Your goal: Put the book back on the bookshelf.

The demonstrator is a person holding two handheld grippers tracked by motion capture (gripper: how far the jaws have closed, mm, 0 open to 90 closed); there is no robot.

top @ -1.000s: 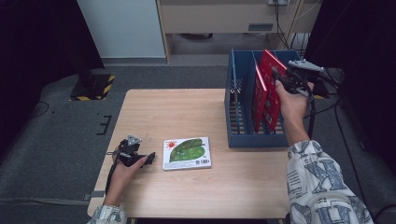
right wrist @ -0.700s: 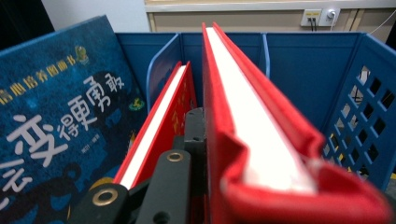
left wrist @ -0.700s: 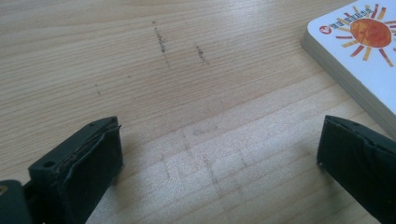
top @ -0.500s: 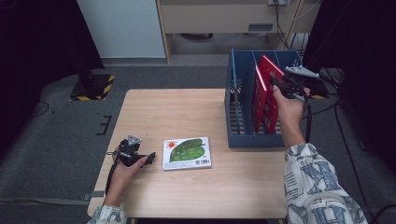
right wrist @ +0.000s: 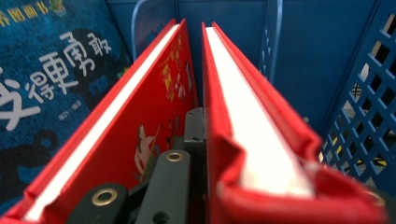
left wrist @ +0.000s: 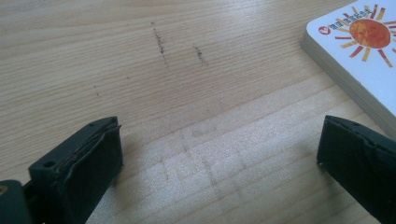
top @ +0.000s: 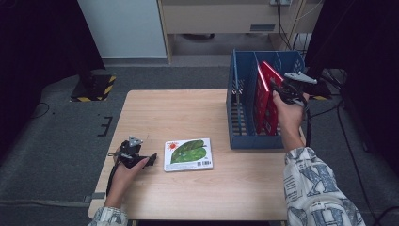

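My right gripper (top: 278,87) is shut on a red hardcover book (top: 264,92), which stands upright and partly down inside the blue crate (top: 241,123). In the right gripper view one black jaw presses the cover of that red book (right wrist: 247,116), and the other jaw is hidden behind it. A second red book (right wrist: 140,121) stands just left of it. My left gripper (top: 151,160) rests on the table, open, just left of a flat picture book with a green leaf and a sun (top: 188,154). The left gripper (left wrist: 219,172) has only bare wood between its jaws, and the book's corner (left wrist: 359,56) lies at the upper right.
A dark blue book with white characters (right wrist: 51,70) stands in the crate beyond the red ones. The crate's lattice wall (right wrist: 369,107) is close on the right. The wooden table (top: 188,113) ends just left of my left hand. Cables trail behind the crate.
My right hand has sunk, taking the red book lower into the blue crate. The left hand and the leaf book have not moved.
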